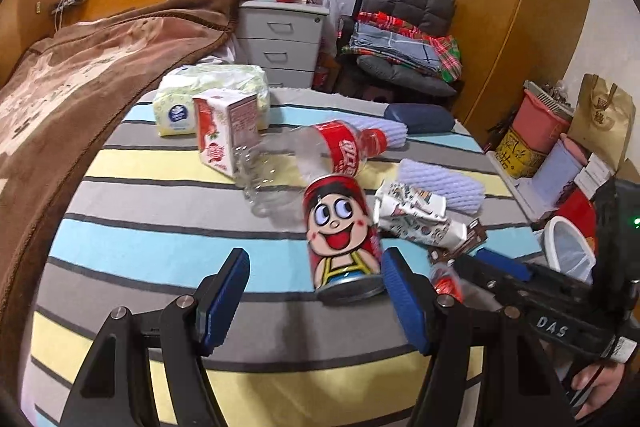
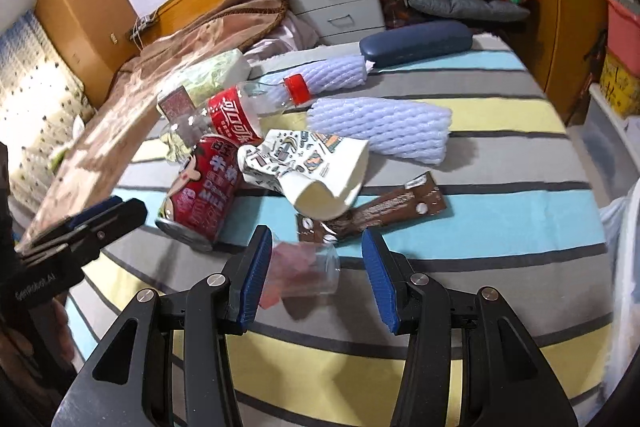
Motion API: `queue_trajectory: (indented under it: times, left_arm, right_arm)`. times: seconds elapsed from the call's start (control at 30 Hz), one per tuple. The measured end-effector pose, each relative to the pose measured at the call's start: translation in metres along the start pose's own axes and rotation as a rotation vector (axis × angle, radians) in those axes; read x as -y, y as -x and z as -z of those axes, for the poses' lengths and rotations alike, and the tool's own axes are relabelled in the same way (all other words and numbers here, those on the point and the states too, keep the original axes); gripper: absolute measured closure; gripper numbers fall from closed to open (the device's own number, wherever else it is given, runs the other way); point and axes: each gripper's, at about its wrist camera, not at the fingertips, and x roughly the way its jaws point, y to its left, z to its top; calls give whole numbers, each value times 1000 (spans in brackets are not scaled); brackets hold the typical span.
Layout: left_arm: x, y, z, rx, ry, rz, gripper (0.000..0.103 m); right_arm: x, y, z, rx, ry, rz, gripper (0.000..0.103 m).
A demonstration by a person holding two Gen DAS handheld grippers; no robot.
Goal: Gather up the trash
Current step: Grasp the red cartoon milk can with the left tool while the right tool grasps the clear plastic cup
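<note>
**Trash spread on the striped bed, both jaws released**

Your left hand-held gripper (image 1: 316,301) stands open over the striped bed (image 1: 160,251), the red cartoon can (image 1: 342,239) lying just ahead, near its right finger, not pinched. Your right hand-held gripper (image 2: 316,277) is open too; a small clear plastic cup (image 2: 306,273) with pink inside lies between its fingers, beside the left pad, ungripped. Behind lie a crumpled paper cup (image 2: 312,171), a brown wrapper (image 2: 384,213) and an empty cola bottle (image 2: 240,113).
</note>
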Motion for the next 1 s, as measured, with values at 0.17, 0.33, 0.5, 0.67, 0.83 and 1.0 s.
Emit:
queue_trajectory:
  times: [0.17,0.33,0.5,0.67,0.83,1.0]
  left_arm:
    - [1,-10,-5,-11,-6,-10,35]
    - [-3,-19,-10,-25,15,1,35]
    - [0,-29,-10,-43,3,6,35]
    - [6,-42,-11,-69,-17,35,35]
    - [11,-50,-12,-78,-11,41,35]
    - [16,-62,-13,-104,-13,38,35]
  right_arm:
    - [-8,-4,4,-14,15,-1,54]
    - [-10,-11,8,-42,23,13,54]
    - [-8,-10,8,-51,29,25,54]
    - [-8,-10,8,-45,66,61,55]
    - [-6,-11,7,-39,87,74,72]
    - [-5,-11,7,-33,82,66,72]
